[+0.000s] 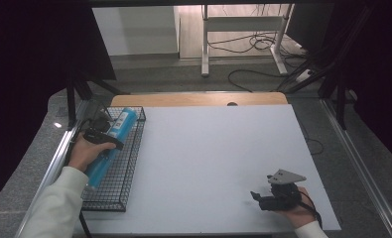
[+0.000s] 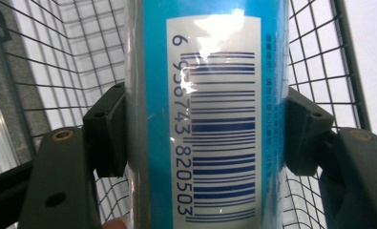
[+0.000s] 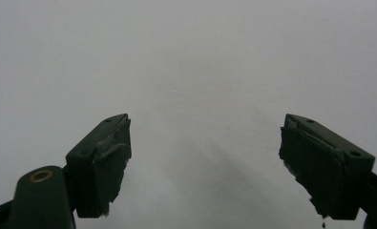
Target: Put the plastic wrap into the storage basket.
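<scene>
A long blue tube [image 1: 113,144] with a white barcode label [image 2: 214,119] lies lengthwise in the black wire basket [image 1: 126,173] at the table's left. My left gripper [image 1: 100,130] is shut on the tube inside the basket; in the left gripper view both pads [image 2: 110,129] press against its sides. My right gripper [image 1: 257,197] rests near the table's front right, held in a hand, jaws wide apart. In the right gripper view its fingertips [image 3: 105,157] frame bare white surface with nothing between them.
The white table top [image 1: 208,158] spreads between the basket and my right hand. A wooden strip [image 1: 198,99] runs along its far edge. Beyond it are a grey floor, cables [image 1: 253,44] and a white stand's legs.
</scene>
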A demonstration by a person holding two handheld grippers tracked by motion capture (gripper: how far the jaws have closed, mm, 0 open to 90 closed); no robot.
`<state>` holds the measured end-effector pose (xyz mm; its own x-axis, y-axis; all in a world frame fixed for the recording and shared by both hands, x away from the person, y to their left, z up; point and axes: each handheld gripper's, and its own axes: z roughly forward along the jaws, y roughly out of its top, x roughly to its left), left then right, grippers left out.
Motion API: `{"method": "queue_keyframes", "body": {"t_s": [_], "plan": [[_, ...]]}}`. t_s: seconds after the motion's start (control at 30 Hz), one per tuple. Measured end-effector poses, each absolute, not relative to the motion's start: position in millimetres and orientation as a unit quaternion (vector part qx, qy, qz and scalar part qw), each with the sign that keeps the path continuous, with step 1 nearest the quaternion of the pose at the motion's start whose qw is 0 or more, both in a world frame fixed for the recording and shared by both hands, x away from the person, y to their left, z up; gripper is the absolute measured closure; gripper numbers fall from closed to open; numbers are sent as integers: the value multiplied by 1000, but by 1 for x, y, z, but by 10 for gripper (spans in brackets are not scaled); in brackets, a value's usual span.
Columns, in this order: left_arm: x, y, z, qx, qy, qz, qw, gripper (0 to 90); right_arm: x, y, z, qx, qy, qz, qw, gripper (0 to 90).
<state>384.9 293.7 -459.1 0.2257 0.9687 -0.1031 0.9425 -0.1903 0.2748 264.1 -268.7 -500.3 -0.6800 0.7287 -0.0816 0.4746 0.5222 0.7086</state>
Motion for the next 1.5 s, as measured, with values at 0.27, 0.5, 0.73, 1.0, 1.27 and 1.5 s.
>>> {"method": "queue_keyframes", "body": {"t_s": [0.27,0.5,0.73,1.0,1.27,1.5], "plan": [[385,282,-476,777,618,62,102,314,264,-269,-501,353,852,337,188,185],[383,273,-470,770,621,87,117,265,264,-268,-501,353,853,337,187,185],[372,263,-425,775,598,120,166,172,262,-267,-500,349,853,338,188,184],[351,243,-411,795,545,88,252,156,263,-269,-500,351,852,338,190,183],[322,200,-418,820,481,71,301,165,260,-269,-500,351,852,338,192,183],[303,173,-438,834,446,63,318,165,260,-269,-499,354,848,341,198,183]]}}
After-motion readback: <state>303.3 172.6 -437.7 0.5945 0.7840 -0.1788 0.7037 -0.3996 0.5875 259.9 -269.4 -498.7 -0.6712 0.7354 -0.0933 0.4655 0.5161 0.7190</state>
